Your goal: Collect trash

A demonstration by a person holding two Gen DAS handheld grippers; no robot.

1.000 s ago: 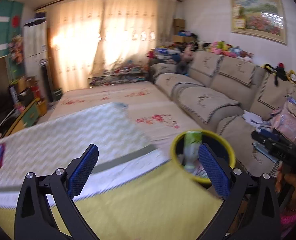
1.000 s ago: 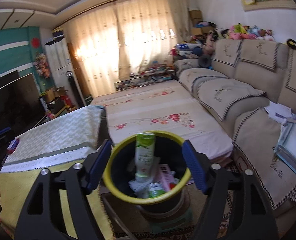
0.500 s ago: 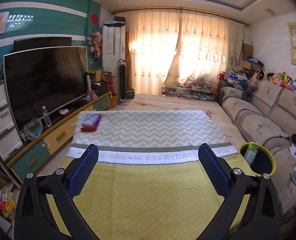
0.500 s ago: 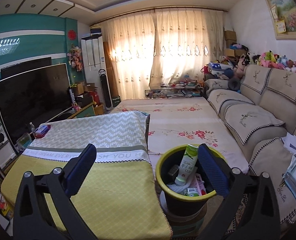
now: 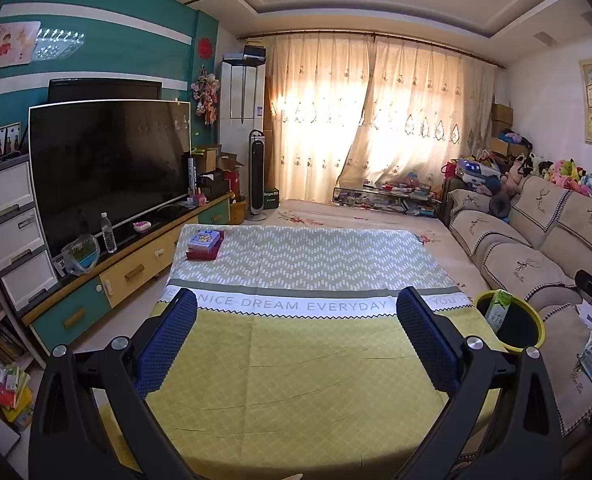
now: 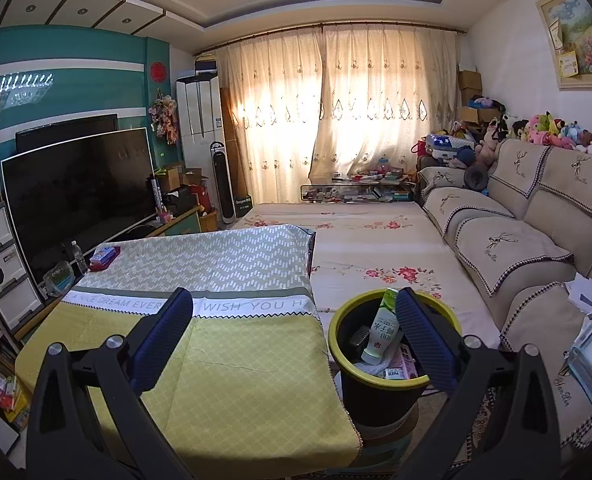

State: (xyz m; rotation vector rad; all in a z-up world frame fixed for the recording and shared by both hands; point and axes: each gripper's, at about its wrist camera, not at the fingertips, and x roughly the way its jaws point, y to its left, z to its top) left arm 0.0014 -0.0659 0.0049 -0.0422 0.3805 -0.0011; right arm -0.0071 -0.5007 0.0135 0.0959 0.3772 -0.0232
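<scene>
We see the green-capped bottle [image 6: 383, 330] leaning cap-up, long axis near upright, in the yellow-rimmed bin [image 6: 338, 356], our left gripper [image 5: 296, 332] and right gripper [image 6: 294, 328] spread wide, empty.

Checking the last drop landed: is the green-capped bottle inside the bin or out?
Inside. The bottle stands tilted in the yellow-rimmed bin, cap poking above the rim, among other packets.

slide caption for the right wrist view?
Open right tongs hover empty above the yellow-rimmed bin of trash beside the cloth-covered table.
</scene>
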